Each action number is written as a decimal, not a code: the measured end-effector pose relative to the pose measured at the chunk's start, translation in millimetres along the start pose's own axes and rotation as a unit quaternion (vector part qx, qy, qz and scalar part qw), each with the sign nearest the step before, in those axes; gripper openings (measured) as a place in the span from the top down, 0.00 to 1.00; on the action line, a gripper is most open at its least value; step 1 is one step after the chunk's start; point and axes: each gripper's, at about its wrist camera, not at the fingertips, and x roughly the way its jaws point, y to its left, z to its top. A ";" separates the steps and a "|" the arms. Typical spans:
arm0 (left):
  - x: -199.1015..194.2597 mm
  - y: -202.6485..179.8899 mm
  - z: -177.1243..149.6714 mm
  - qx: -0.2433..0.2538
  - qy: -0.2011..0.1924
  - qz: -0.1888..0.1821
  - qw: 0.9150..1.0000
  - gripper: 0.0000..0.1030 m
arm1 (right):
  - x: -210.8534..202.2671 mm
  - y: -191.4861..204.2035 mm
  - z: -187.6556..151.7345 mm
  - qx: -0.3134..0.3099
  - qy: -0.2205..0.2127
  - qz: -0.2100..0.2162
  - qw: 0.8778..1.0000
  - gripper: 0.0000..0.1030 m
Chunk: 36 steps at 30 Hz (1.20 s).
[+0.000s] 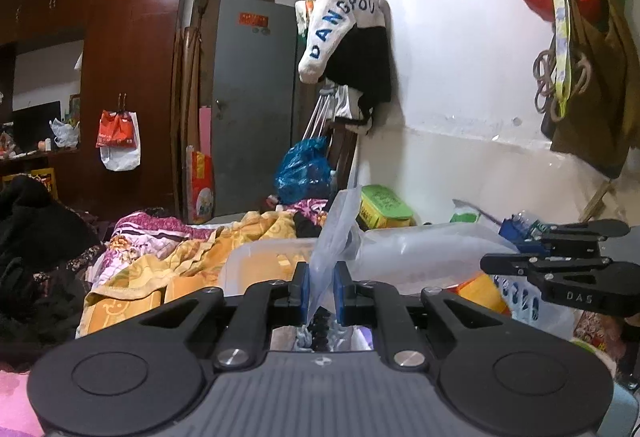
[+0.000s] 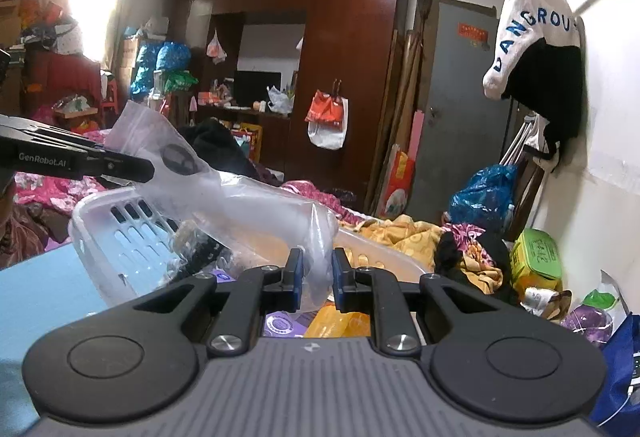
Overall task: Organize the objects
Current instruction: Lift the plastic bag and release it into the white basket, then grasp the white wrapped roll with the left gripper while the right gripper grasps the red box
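Note:
A clear plastic zip bag (image 2: 240,197) is held between both grippers above a translucent white basket (image 2: 120,237). My left gripper (image 1: 322,291) is shut on one edge of the bag (image 1: 340,229); it also shows at the left of the right wrist view (image 2: 132,169). My right gripper (image 2: 314,281) is shut on the other end of the bag; it shows at the right of the left wrist view (image 1: 504,265). Dark small items lie inside the bag's lower part (image 2: 196,249). The basket also shows in the left wrist view (image 1: 264,261).
Orange and purple packets (image 2: 340,321) lie in the basket. A yellow blanket (image 1: 168,265) and a floral quilt cover the bed. A green box (image 2: 538,257) and blue bag (image 2: 484,197) sit by the white wall. A brown wardrobe (image 2: 352,77) stands behind.

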 end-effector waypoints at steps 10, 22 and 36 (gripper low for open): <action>-33.0 -30.3 -3.7 0.097 -0.070 0.079 0.990 0.18 | -33.7 -8.5 7.3 0.016 -0.049 -0.052 0.997 0.00; -93.8 -51.5 -80.0 0.074 -0.049 0.070 0.994 0.14 | -93.0 0.2 -64.0 0.102 -0.009 -0.036 0.994 0.00; -29.7 -50.4 -110.4 0.017 0.089 0.061 0.994 0.14 | -24.3 36.1 -88.6 0.090 0.101 0.000 0.991 0.00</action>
